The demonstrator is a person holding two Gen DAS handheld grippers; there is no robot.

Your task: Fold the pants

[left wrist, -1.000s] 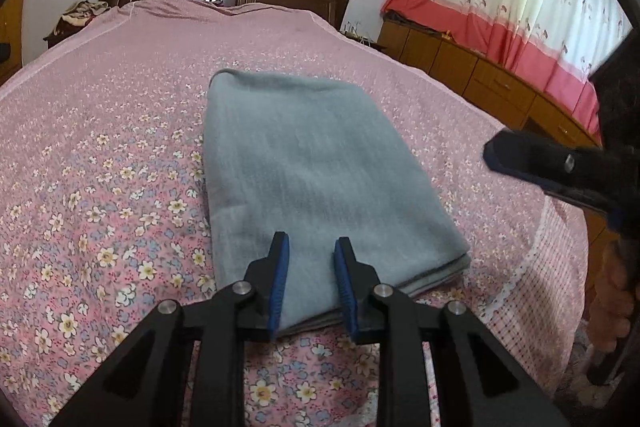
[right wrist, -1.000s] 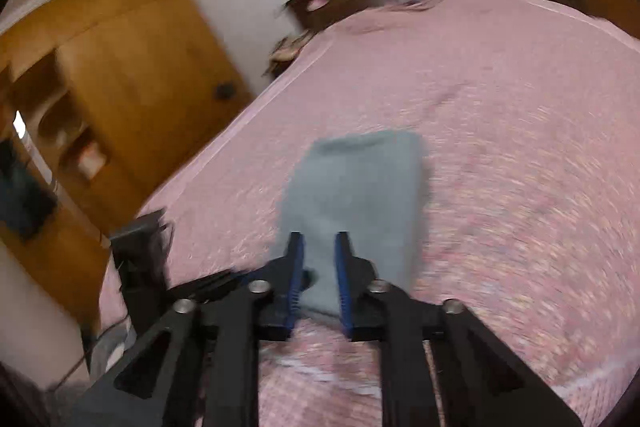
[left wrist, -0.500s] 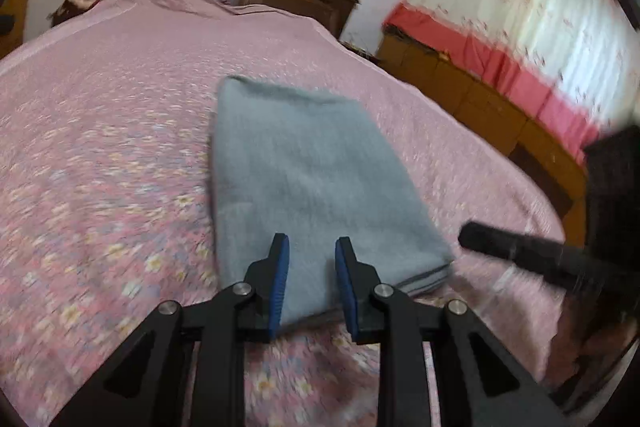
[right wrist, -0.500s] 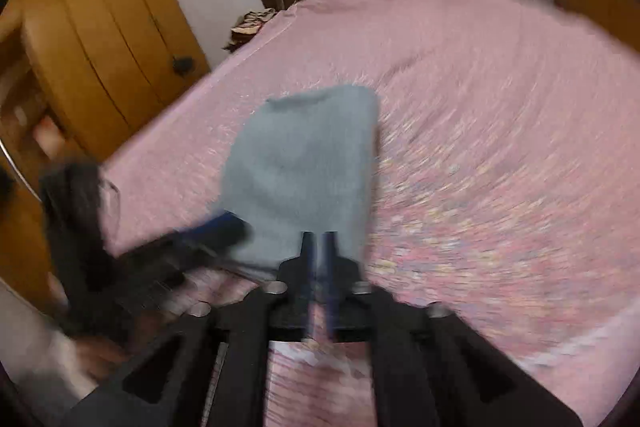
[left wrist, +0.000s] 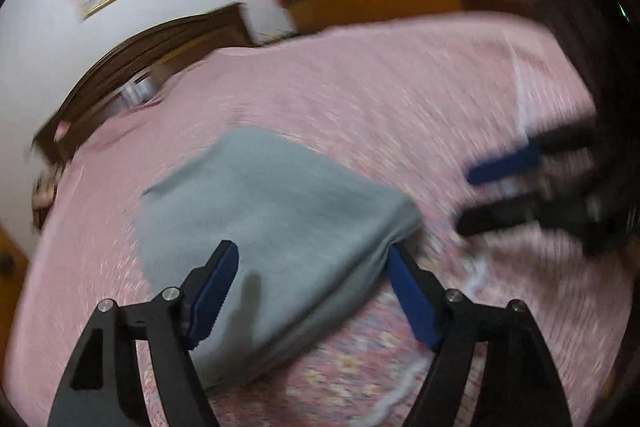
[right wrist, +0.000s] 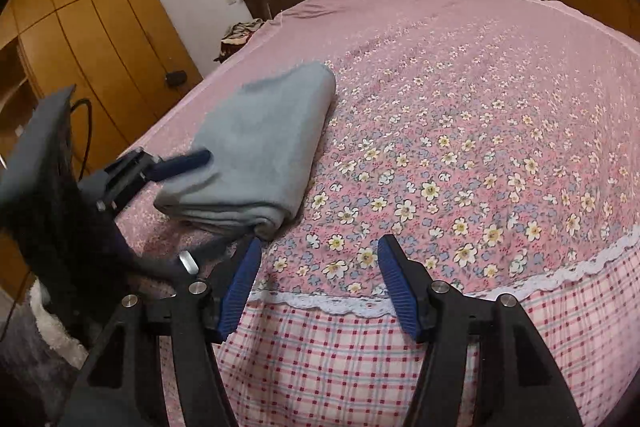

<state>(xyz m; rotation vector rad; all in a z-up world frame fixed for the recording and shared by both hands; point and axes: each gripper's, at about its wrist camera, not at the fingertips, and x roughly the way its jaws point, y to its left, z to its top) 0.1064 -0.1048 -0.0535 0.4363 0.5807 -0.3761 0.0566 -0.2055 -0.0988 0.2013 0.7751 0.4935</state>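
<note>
Fold complete: pants point(right wrist: 260, 143) lie stacked on bed point(right wrist: 460, 115). Left gripper point(left wrist: 312, 291) and right gripper point(right wrist: 318, 281) have just opened, fingers apart, empty. Next: withdraw clear.

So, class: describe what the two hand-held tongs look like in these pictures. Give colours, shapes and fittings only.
Both tongs look alike. The left tongs and the right tongs each have two matte black angular fingers with triangular cut-outs, joined by round silver bolts. The inner face of each finger carries a long blue pad with a ridged surface. No markings show on them, and no sleeve is clearly visible.
</note>
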